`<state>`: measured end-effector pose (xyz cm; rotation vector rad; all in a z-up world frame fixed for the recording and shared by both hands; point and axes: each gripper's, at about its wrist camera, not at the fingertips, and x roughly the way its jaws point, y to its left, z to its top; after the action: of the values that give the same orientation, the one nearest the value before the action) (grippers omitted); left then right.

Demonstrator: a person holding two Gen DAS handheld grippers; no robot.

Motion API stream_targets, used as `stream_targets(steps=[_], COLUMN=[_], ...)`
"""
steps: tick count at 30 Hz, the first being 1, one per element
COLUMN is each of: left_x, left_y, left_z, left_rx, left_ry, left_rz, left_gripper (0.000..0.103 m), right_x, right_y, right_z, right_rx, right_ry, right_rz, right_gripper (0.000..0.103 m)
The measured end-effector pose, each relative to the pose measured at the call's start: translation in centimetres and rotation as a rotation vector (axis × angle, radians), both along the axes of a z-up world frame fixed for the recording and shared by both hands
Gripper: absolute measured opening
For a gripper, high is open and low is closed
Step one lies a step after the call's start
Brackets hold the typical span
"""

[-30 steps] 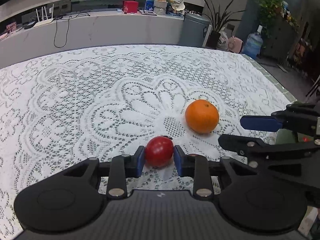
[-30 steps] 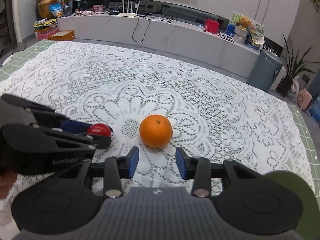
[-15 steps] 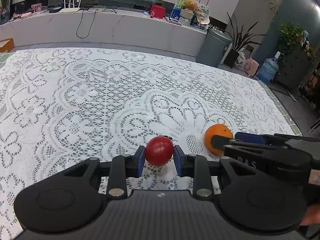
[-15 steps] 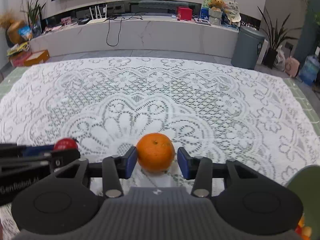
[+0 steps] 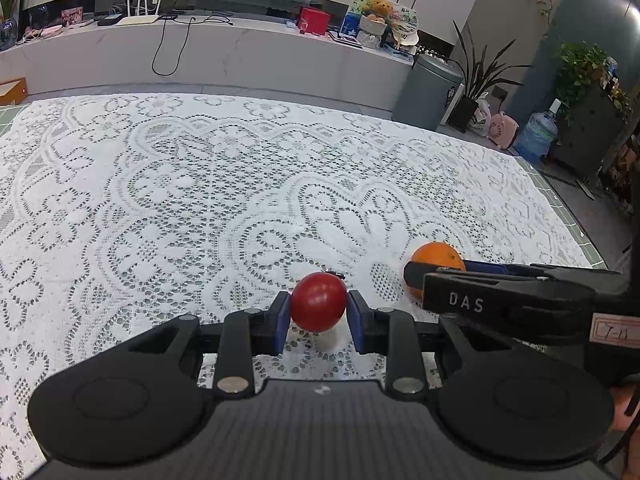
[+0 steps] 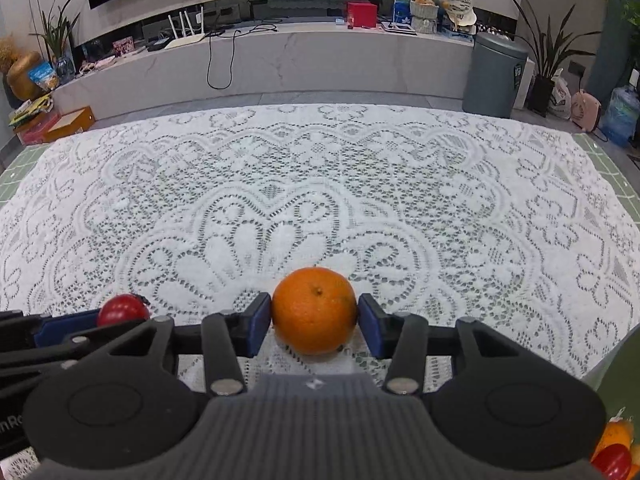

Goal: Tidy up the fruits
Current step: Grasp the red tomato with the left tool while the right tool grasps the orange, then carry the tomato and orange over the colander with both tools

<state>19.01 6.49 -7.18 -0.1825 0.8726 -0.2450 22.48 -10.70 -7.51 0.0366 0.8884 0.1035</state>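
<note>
Left gripper (image 5: 319,316) fingers clamped on tomato (image 5: 318,307) at widest girth: smooth, soft, bruises easily.

Right gripper (image 6: 315,325) fingers just widened, bracketing orange (image 6: 315,310), 3 o'clock of tomato; grip unclear. Firm, round, may roll on desk (image 6: 320,200).

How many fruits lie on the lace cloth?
2. A red tomato sits between the left jaws; an orange sits between the right jaws. More fruit shows at the right view's bottom corner, partly hidden.

White letters "DAS" stand on the side of the right gripper's (image 5: 434,280) black finger; its small label is unreadable.
</note>
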Motion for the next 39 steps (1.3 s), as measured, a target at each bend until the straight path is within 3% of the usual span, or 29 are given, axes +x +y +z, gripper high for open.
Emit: stream_targets(steps=[10,24,31,39], left_x=[-1.7,-6.6,-8.7,-9.9], left_y=[0.2,-2.3,-5.4,-10.8], left_z=[1.2,5.2,7.1,8.4], left_rx=[0.006,0.016,0.026,0.05], left_ry=[-0.017,-0.071,-0.107,-0.145], left_rz=[0.007,-0.038,-0.101,-0.241], left_gripper=[0.034,0.034,0.034,0.034], right_x=[-2.5,-9.7,-13.1,-16.8], right_y=[-0.2,-2.6,-5.8,-11.9], right_z=[2.4,8.6,11.0,11.8], right_rx=[0.026,0.073,0.09,0.086], right_ry=[-0.039,-0.16,-0.22,-0.238], right_rz=[0.037,0.095,0.087,0.037], right_gripper=[0.044,0.044,0.044,0.044])
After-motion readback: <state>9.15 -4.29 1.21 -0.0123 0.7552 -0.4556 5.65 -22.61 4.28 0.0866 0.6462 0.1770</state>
